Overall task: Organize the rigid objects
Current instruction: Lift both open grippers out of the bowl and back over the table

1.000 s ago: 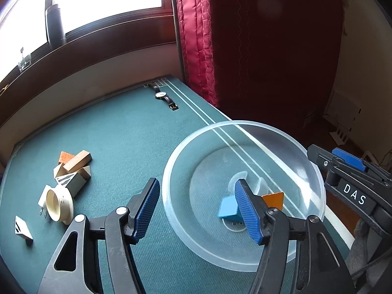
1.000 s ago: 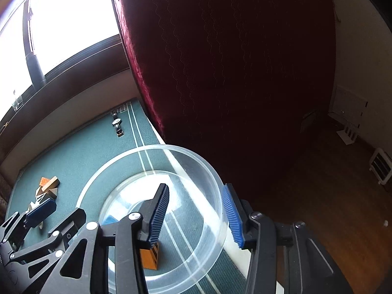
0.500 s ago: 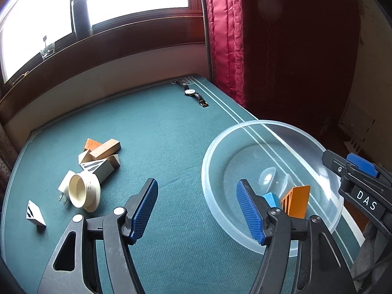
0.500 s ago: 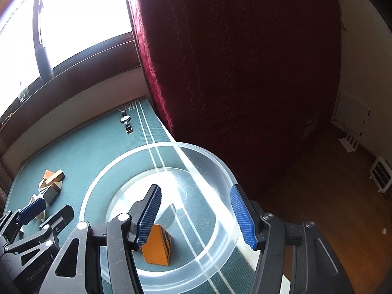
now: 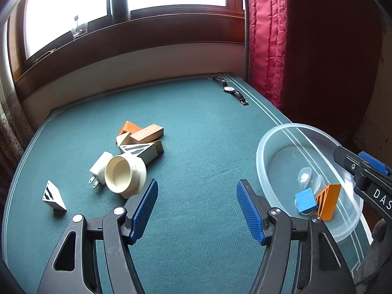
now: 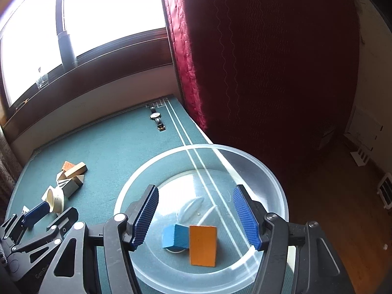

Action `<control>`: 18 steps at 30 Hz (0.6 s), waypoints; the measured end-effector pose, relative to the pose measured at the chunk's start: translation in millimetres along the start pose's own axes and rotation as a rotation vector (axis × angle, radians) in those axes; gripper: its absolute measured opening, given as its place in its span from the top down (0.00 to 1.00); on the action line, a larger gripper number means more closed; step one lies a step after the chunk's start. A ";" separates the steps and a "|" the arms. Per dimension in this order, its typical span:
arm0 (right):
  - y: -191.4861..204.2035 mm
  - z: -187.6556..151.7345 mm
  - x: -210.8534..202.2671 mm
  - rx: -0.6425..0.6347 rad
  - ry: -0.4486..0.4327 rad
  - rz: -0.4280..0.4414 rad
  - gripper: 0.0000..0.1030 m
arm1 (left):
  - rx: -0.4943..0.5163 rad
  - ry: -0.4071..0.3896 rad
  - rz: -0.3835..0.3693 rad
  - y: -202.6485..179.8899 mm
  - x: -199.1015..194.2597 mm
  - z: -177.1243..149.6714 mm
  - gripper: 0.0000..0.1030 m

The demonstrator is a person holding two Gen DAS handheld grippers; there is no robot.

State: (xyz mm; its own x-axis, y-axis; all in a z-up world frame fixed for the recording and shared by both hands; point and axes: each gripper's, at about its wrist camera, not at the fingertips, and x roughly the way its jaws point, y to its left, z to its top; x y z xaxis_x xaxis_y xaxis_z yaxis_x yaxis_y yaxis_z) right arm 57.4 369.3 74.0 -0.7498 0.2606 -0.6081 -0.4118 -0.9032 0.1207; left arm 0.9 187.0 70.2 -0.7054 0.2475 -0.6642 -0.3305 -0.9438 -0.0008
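Both tongs, left tongs (image 5: 197, 208) and right tongs (image 6: 194, 214), have swung leftward from the clear bowl (image 6: 276, 183), right jaws just widened, empty; next we approach the cream pipe fitting (image 5: 125, 175) at ten o'clock squarely.

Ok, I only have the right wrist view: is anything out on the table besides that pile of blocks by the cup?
Observer: Yes, a striped wedge sits alone, well apart from the pile of blocks.
Operator: Anything tucked beside the cup?
Observer: A white plug lies right beside the cup, on its far-left side.
Operator: Is the left gripper free?
Observer: Yes, the left gripper is open, with nothing between its pads.
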 end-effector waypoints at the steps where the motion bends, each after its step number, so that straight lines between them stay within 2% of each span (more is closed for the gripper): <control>1: 4.4 -0.5 0.0 -0.007 0.001 0.008 0.34 | -0.011 0.002 0.006 5.4 0.3 -1.4 0.34; 18: 74.1 -14.1 15.9 -0.080 0.078 0.149 0.34 | -0.166 0.035 0.104 91.3 1.4 -27.4 0.34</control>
State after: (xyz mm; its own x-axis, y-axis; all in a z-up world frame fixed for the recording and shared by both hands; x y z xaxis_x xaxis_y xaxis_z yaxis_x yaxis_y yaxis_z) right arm 22.4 301.7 62.2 -0.7559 0.0979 -0.6473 -0.2543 -0.9550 0.1526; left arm -13.0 95.2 48.7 -0.7074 0.1421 -0.6924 -0.1473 -0.9877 -0.0522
